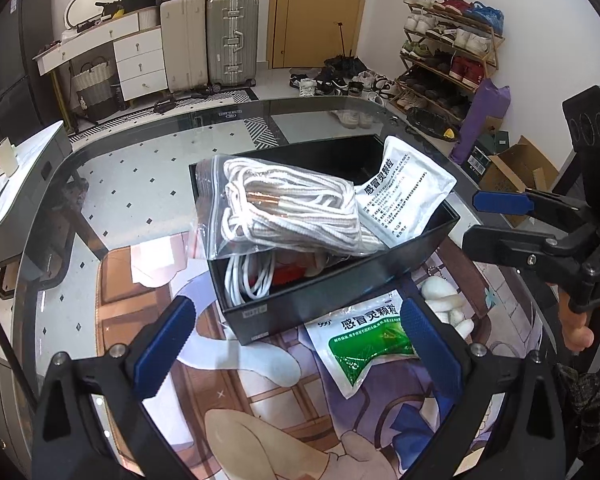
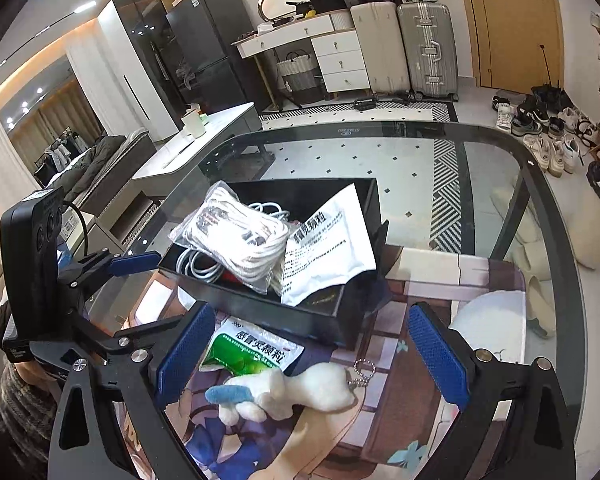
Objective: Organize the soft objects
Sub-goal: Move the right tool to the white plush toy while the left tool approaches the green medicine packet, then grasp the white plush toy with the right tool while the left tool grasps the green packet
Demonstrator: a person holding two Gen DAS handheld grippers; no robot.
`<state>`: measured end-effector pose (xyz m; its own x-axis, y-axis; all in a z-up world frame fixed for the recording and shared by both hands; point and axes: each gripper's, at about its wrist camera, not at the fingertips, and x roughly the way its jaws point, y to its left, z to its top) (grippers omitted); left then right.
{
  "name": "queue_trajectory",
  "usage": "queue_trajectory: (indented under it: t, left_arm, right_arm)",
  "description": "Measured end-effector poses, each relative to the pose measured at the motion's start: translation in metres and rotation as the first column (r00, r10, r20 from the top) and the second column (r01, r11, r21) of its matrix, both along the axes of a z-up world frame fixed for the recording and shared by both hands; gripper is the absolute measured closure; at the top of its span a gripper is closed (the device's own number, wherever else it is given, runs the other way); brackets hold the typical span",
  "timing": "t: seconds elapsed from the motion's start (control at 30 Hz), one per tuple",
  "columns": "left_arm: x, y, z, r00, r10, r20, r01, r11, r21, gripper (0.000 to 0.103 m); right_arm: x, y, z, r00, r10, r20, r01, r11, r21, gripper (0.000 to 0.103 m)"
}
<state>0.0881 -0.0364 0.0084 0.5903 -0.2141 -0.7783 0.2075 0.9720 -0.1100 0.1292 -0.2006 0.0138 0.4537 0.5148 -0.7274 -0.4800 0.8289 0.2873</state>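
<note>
The black rectangular cardboard box [image 1: 340, 280] on the glass desk [image 1: 148, 160] is filling up nicely: a clear zip bag of white braided cord [image 1: 284, 208] sits on top, a white printed medicine sachet [image 1: 404, 196] leans over its far wall, and a coiled white cable [image 1: 248, 276] peeks out underneath. Two soft things look left to go. The green-and-white medicine sachet [image 2: 252, 354] lies flat on the printed mat, just ahead of the left claw [image 1: 296, 344], close under its right pad. The white plush keychain toy with a blue tip [image 2: 292, 394] lies right between the pads of the right claw [image 2: 312, 352], untouched. Both claws are spread wide and empty, pitched steeply down at the desk, side by side just short of the box. A hand [image 1: 580, 328] grips the right claw's handle.
</note>
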Motion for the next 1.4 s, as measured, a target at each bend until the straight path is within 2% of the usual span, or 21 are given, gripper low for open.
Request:
queue_trajectory:
  t: [0.2,0.5,0.7,0.97,1.13,1.4]
  left_arm:
    - [-0.007,-0.003,-0.012,1.000,0.006,-0.029,-0.007,1.000,-0.006,0.000]
    - [-0.009,0.001,-0.020,0.999,0.022,-0.046,-0.022,1.000,-0.001,0.000]
    - [-0.008,0.007,-0.022,0.998,0.027,-0.051,-0.027,1.000,-0.008,0.000]
    - [-0.010,-0.014,-0.028,0.998,0.001,-0.067,0.000,1.000,0.004,0.000]
    - [-0.009,-0.024,-0.032,0.997,-0.010,-0.081,0.010,1.000,-0.008,0.000]
    - [-0.006,-0.033,-0.038,0.994,-0.023,-0.104,0.021,1.000,-0.023,0.000]
  right_arm:
    - [-0.013,0.007,-0.014,0.998,0.016,-0.055,-0.017,1.000,-0.012,0.005]
    - [-0.021,0.022,-0.034,0.996,0.016,-0.093,-0.025,0.995,-0.094,0.005]
    - [-0.031,0.023,-0.047,0.994,0.003,-0.112,-0.018,0.991,-0.135,0.005]
    - [-0.046,0.009,-0.054,0.992,-0.020,-0.126,-0.003,0.985,-0.174,0.005]
    - [-0.053,0.007,-0.059,0.990,-0.012,-0.139,-0.012,0.984,-0.176,0.018]
    - [-0.057,0.008,-0.058,0.994,0.035,-0.100,-0.053,0.982,-0.179,0.019]
